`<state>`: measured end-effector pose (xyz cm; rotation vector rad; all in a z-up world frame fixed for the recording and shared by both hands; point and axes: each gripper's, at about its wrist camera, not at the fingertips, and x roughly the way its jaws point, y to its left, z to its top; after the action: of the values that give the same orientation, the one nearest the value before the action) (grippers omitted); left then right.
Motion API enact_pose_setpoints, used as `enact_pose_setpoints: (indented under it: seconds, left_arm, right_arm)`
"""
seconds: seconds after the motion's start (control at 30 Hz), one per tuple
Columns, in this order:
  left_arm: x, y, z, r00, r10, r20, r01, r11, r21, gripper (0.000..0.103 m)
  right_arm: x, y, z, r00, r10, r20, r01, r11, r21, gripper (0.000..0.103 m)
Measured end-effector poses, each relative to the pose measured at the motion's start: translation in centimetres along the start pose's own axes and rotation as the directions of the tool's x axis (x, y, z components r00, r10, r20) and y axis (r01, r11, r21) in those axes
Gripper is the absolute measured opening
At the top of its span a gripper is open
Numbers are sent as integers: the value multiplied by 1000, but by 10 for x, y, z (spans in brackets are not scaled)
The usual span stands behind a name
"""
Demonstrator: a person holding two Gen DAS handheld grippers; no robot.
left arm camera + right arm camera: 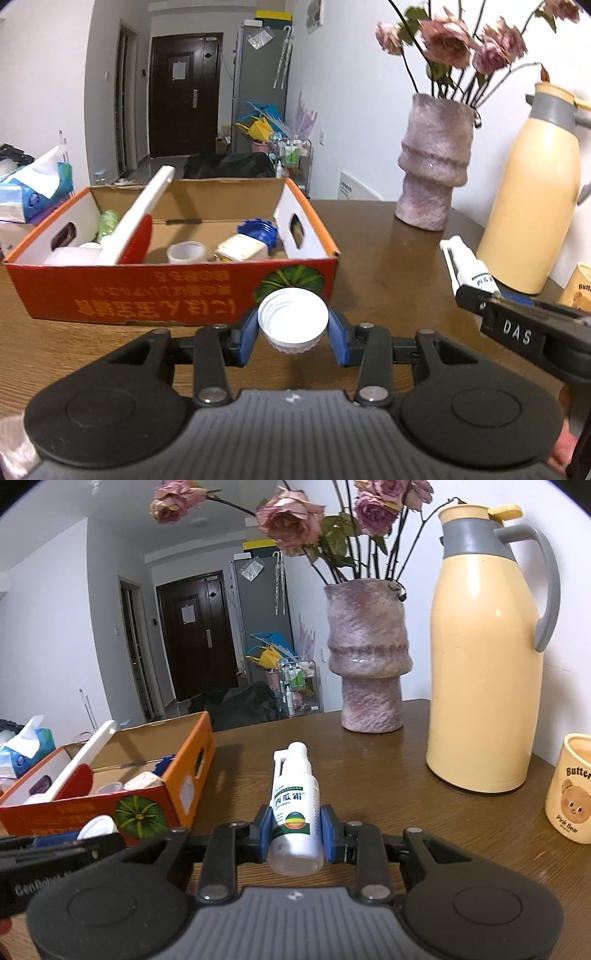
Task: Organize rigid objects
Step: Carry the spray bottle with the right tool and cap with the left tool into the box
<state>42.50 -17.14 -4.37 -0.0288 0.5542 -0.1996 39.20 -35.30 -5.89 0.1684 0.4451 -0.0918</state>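
Note:
My left gripper (293, 325) is shut on a white screw cap (293, 318), held open side up just above the wooden table, in front of the orange cardboard box (173, 291). The box holds a white and red brush (136, 218), a small white cup (186, 252), a blue lid (258, 230) and a cream tub (242, 250). My right gripper (296, 821) is shut on a white spray bottle (295, 805), nozzle pointing away, above the table to the right of the box (110, 805). The cap also shows in the right wrist view (98, 827).
A pink vase (367, 657) with dried roses and a cream thermos jug (487, 657) stand at the table's far right. A cream bear mug (570, 794) sits at the right edge. A tissue pack (33, 192) lies left of the box.

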Motion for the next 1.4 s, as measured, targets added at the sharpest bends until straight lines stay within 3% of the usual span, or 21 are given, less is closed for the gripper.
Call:
enact_pose_setpoints:
  seconds: [0.7, 1.4]
  left_arm:
    - [-31, 77, 18, 993, 72, 96, -66, 996, -61, 41]
    - [-16, 120, 42, 976, 155, 156, -142, 986, -91, 41]
  right_arm:
    - [-10, 81, -11, 996, 76, 50, -77, 997, 17, 26]
    - [26, 147, -2, 989, 127, 81, -129, 992, 18, 26]
